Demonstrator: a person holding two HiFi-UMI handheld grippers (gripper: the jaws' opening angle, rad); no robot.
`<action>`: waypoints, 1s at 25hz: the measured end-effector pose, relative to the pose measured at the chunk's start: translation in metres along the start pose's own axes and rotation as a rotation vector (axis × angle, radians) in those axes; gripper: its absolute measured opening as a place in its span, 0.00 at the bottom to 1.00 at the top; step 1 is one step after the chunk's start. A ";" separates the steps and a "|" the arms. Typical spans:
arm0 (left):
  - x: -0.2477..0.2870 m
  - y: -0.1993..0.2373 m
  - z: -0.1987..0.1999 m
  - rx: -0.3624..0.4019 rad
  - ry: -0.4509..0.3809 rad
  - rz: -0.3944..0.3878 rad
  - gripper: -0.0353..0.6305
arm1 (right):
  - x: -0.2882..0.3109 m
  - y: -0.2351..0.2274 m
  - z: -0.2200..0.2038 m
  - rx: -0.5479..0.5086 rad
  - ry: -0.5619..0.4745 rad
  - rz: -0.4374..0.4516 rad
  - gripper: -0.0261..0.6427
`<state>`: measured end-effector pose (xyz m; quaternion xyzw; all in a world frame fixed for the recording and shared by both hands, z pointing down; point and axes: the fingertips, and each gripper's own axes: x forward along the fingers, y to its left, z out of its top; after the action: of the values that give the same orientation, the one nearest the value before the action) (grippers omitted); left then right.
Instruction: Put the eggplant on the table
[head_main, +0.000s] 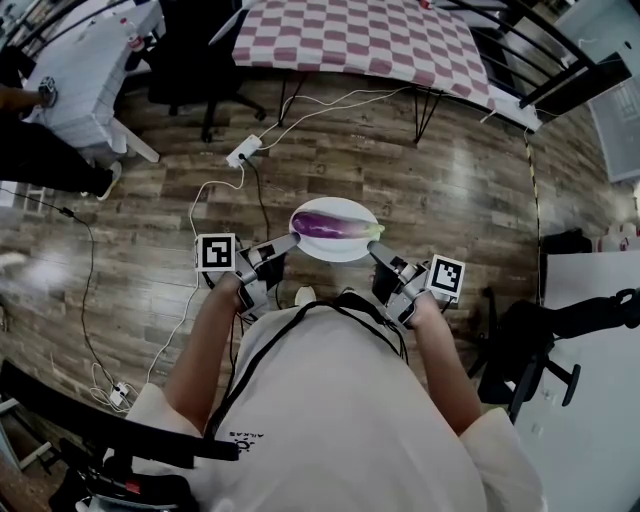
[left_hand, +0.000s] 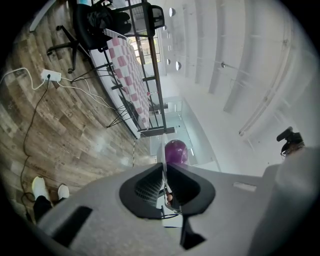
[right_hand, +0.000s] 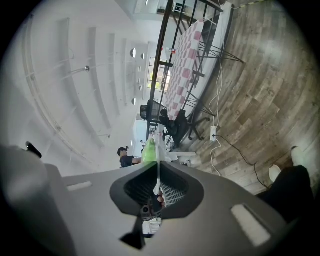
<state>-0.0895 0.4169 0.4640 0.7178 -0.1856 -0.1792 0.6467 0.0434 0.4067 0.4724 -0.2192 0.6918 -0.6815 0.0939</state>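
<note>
- Two grippers hold one white plate (head_main: 335, 251) between them at the centre of the head view, above the wooden floor (head_main: 430, 180).
- We see the left gripper (head_main: 291, 240) clamped on the plate's left rim. In its own view the jaws pinch the thin edge between them.
- We see the right gripper (head_main: 375, 251) clamped on the right rim in the same way, with the edge running up between its jaws.
- The eggplant (head_main: 333, 225) lies lengthwise on the plate, its purple end toward the left gripper and its green stem toward the right one.
- The checkered table (head_main: 370, 40) stands along the upper edge of the frame, well apart from the plate.
- A power strip (head_main: 243, 152) with white cables lies on the floor between plate and table.
</note>
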 end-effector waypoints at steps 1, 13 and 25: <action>0.000 0.000 0.001 0.004 0.002 -0.003 0.11 | 0.001 0.000 -0.001 0.002 0.001 -0.001 0.07; -0.001 0.000 0.006 0.008 0.004 -0.016 0.11 | 0.005 0.001 0.000 0.003 0.009 -0.010 0.07; 0.033 0.009 0.028 0.006 -0.011 -0.001 0.11 | 0.009 -0.007 0.043 0.013 0.029 0.001 0.07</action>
<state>-0.0757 0.3755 0.4694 0.7186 -0.1893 -0.1828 0.6437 0.0553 0.3647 0.4782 -0.2083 0.6887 -0.6892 0.0856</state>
